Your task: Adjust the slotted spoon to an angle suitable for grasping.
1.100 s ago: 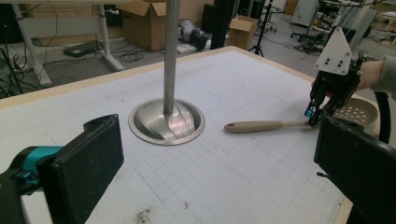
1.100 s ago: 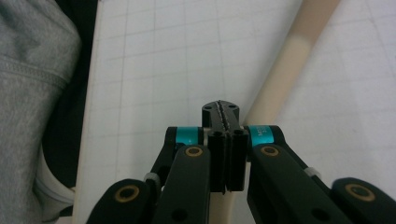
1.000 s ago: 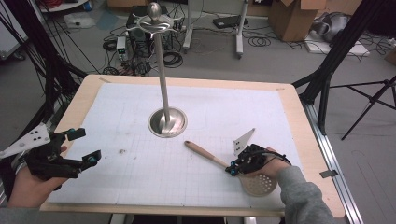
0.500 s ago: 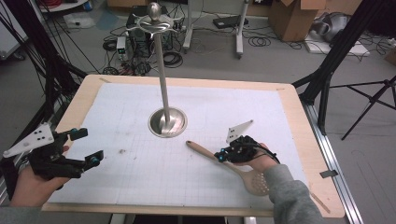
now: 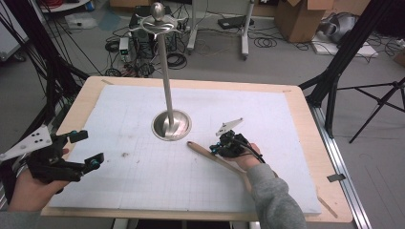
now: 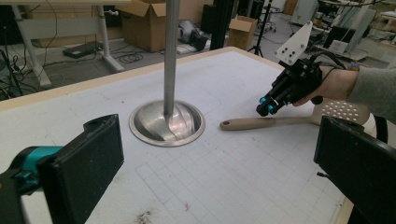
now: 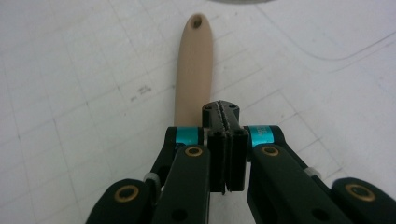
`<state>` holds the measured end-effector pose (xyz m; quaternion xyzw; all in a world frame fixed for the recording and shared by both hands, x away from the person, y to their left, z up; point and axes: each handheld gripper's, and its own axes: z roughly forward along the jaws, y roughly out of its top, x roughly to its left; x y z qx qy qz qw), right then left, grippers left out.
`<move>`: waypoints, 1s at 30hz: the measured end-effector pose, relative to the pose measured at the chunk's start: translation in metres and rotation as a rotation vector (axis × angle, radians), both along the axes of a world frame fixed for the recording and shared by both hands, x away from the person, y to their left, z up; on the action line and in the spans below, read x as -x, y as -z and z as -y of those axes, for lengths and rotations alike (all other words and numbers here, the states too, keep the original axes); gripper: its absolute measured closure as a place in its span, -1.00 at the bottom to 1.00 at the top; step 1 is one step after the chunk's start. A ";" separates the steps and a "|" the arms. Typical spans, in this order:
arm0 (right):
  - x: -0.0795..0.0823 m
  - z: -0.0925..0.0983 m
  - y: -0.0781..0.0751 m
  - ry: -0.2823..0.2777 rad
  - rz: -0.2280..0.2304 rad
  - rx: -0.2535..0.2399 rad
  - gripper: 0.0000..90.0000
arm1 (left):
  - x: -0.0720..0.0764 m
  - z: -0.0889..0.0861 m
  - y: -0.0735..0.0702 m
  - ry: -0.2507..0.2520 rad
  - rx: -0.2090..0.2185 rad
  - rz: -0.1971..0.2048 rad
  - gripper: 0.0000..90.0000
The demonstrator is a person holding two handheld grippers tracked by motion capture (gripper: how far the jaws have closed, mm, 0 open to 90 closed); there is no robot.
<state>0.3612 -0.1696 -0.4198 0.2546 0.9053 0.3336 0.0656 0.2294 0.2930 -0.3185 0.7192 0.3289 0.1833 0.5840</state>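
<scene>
High view: the tall steel utensil stand with a dished round base (image 5: 171,125) sits mid-worktop (image 5: 143,191); the beige slotted spatula with a long handle (image 5: 210,155) lies at its 4 o'clock, handle tip just beside the base.
High view, right tongs (image 5: 216,149): hovering over the handle, not gripping it.
High view, left tongs (image 5: 88,150): parked at 9 o'clock, well apart from the spatula.
Left gripper view: left tongs (image 6: 219,158) spread wide, released, nothing between them; right tongs (image 6: 267,107) sit just above the spatula (image 6: 261,123), its perforated blade at 3 o'clock.
Right gripper view: right tongs (image 7: 226,116) clenched tight on nothing; handle (image 7: 194,65) runs toward 12 o'clock underneath.
Doing it well: I'd open first, straddle the handle squarely across its width, then close and lift level toward the stand's hooks.
</scene>
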 end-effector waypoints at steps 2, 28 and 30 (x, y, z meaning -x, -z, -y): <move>0.001 0.000 0.001 -0.022 -0.003 0.005 1.00 | 0.000 0.000 0.000 0.000 -0.001 -0.001 -0.96; 0.011 0.006 -0.018 -0.238 0.042 -0.122 1.00 | -0.001 -0.001 0.002 -0.004 0.002 -0.006 -0.96; 0.015 0.012 -0.024 -0.229 0.056 -0.131 1.00 | 0.000 -0.001 0.001 0.000 0.000 -0.004 -0.96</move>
